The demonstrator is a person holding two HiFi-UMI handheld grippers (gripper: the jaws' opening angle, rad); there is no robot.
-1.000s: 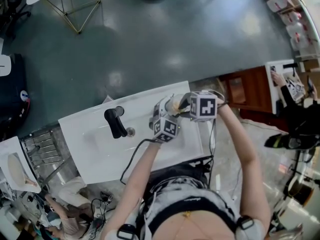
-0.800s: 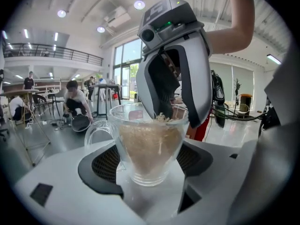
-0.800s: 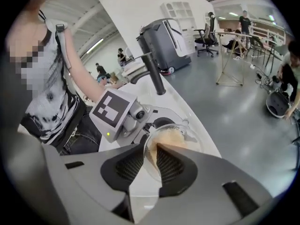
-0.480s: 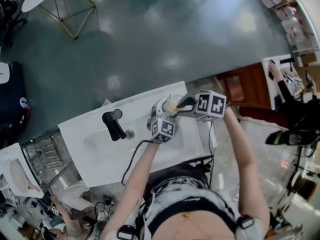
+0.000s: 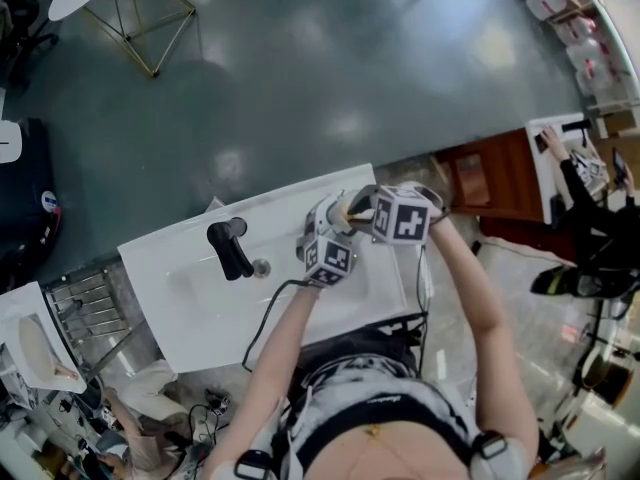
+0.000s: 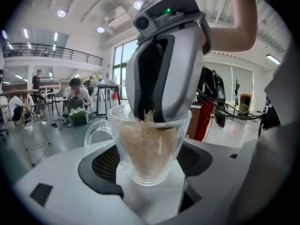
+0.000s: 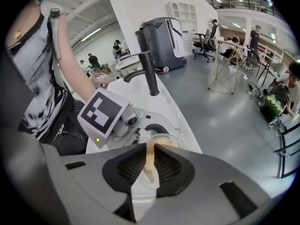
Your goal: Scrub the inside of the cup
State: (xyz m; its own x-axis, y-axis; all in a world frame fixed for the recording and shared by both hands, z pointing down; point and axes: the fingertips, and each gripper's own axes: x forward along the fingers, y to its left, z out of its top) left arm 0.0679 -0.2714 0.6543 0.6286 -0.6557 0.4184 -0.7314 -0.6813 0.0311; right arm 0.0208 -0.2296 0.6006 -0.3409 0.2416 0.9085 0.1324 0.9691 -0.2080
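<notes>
**Scrubber meets glass at the worktop's far edge**

The left gripper clamps its fingers on either side of a clear glass cup and holds it upright. In the left gripper view, the cup's handle sticks out to the left of those fingers. The right gripper points steeply down into the cup's mouth from above. Its fingers have just been closing and pinch a beige fibrous scrubber that fills most of the cup. The finger ends reach just inside the rim, close to the glass wall, with little room to either side. In the head view, both pairs of fingers meet over the right end of the white worktop, close to its far edge. A black faucet stands well to the left of the fingers. Open grey floor lies beyond them, and a brown cabinet stands to their right.
</notes>
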